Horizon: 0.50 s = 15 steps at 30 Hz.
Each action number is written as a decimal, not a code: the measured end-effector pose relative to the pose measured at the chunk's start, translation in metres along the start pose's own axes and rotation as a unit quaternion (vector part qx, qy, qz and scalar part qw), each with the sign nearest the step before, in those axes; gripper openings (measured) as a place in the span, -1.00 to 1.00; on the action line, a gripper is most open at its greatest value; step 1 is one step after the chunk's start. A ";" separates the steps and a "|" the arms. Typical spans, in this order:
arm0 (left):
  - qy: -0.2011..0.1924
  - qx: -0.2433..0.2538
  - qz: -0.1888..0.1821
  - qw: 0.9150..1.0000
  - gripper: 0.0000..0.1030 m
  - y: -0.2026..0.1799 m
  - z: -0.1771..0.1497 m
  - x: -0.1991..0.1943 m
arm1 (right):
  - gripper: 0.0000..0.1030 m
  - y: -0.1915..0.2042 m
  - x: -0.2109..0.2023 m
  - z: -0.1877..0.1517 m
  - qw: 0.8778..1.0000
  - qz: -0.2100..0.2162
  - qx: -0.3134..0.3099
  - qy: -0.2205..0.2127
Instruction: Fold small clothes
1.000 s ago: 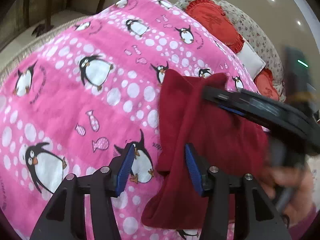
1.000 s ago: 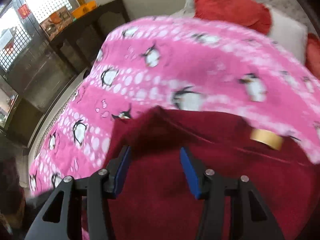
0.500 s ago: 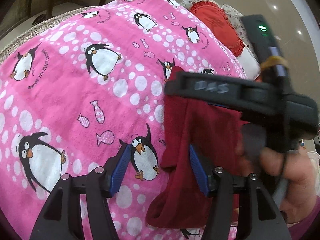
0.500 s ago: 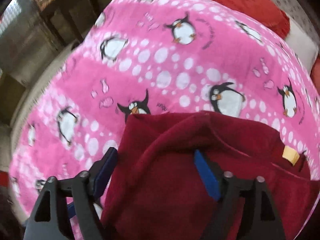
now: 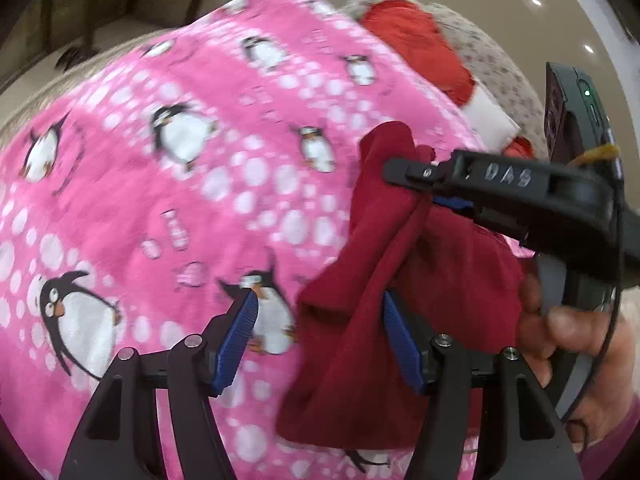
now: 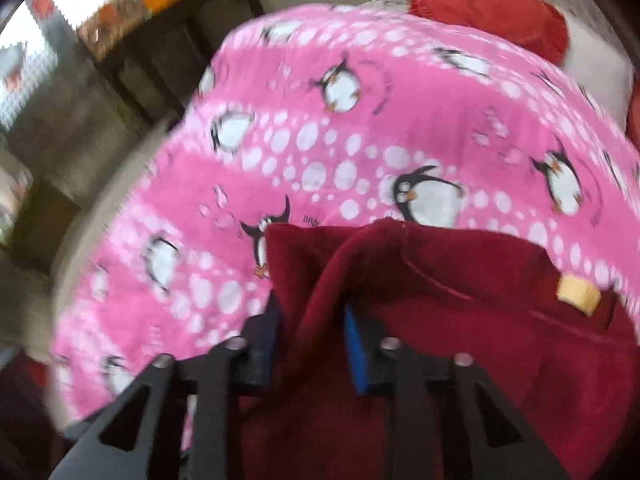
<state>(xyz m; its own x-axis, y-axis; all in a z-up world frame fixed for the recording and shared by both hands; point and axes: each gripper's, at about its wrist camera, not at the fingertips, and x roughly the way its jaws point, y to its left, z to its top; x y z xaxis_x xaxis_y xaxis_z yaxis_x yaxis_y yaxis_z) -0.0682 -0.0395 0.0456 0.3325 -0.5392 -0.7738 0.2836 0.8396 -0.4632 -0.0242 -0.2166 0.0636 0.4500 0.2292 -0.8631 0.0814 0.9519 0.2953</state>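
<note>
A dark red garment [image 5: 448, 280] lies on a pink penguin blanket [image 5: 200, 200]; its tan label [image 6: 578, 292] shows at the right. My right gripper [image 6: 312, 344] is closing, and a raised ridge of the red fabric is pinched between its pads. In the left wrist view the right gripper [image 5: 416, 188] reaches in from the right and holds that fold up off the blanket. A hand [image 5: 560, 328] grips its handle. My left gripper [image 5: 320, 332] is opening just above the garment's left edge, and its pads are not pressing on anything.
Red cushions [image 5: 416, 52] and a floral pillow [image 5: 500, 80] sit at the blanket's far end. Dark wooden furniture [image 6: 160, 60] and a bright window [image 6: 24, 60] stand beyond the blanket's left edge. Bare pink blanket stretches to the left of the garment.
The right jaws went from wide apart to closed on a fold of the red garment, which now stands up in a ridge. The left jaws have spread a little wider.
</note>
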 end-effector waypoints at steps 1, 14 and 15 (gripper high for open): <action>-0.003 0.017 -0.002 1.000 -0.15 -0.008 -0.002 0.000 | -0.55 -0.006 -0.009 -0.002 1.000 0.013 0.014 -0.007; 0.030 0.033 0.004 0.999 -0.58 -0.026 -0.011 0.013 | -0.60 -0.025 -0.036 -0.012 0.999 0.042 0.028 -0.021; 0.030 0.033 0.004 0.999 -0.58 -0.026 -0.011 0.013 | -0.60 -0.026 -0.036 -0.012 0.998 0.043 0.027 -0.021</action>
<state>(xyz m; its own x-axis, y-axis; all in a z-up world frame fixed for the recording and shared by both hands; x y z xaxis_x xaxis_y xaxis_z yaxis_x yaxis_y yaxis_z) -0.0814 -0.0675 0.0430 0.2808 -0.5261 -0.8028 0.3414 0.8365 -0.4287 -0.0529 -0.2469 0.0827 0.4942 0.2995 -0.8161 0.0886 0.9165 0.3900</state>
